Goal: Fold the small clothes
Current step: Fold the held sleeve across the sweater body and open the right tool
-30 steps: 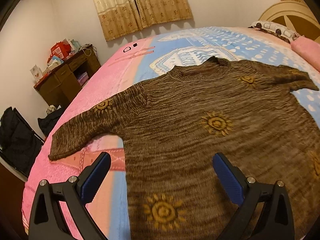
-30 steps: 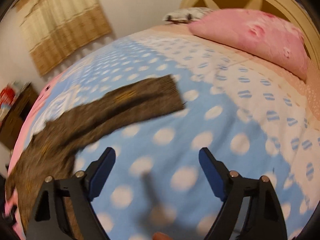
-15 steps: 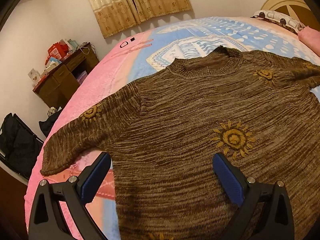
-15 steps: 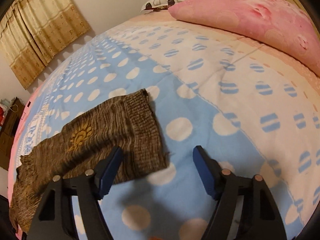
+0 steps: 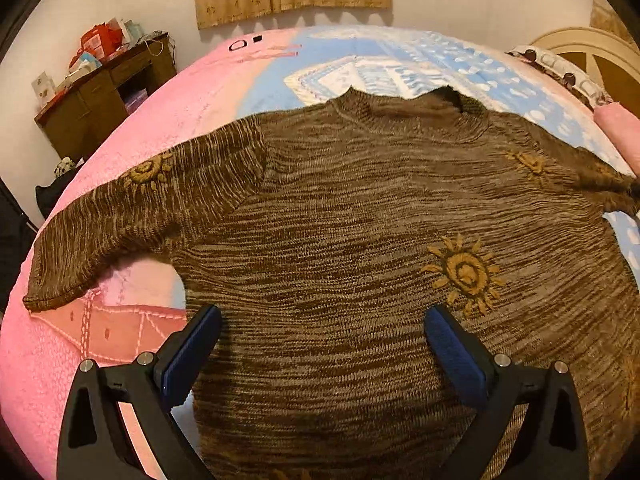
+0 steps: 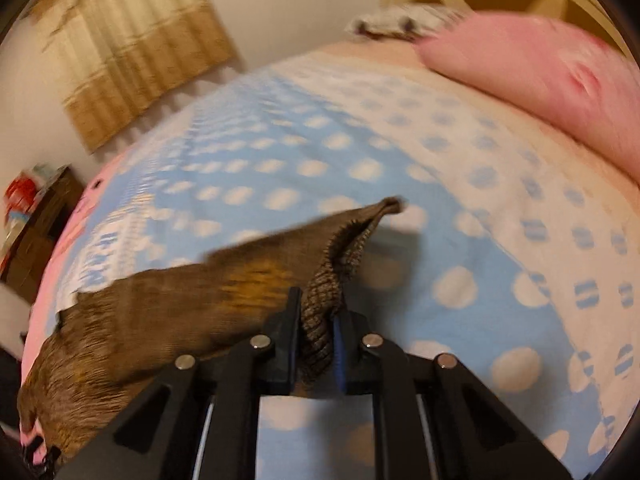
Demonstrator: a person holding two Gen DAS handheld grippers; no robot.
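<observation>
Brown knit sweater [image 5: 360, 240] lies flat across the bed [image 5: 168, 128]. Its cuff [image 6: 340, 264] is pinched between the right gripper [image 6: 316, 344]'s jaws, lifted probably to fold inward. Left gripper [image 5: 320, 356] hovers over the body, jaws spread.

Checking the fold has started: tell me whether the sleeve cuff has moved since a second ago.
Yes. The cuff, flat on the dotted blanket before, is now pinched in the right gripper and lifted toward the camera.
</observation>
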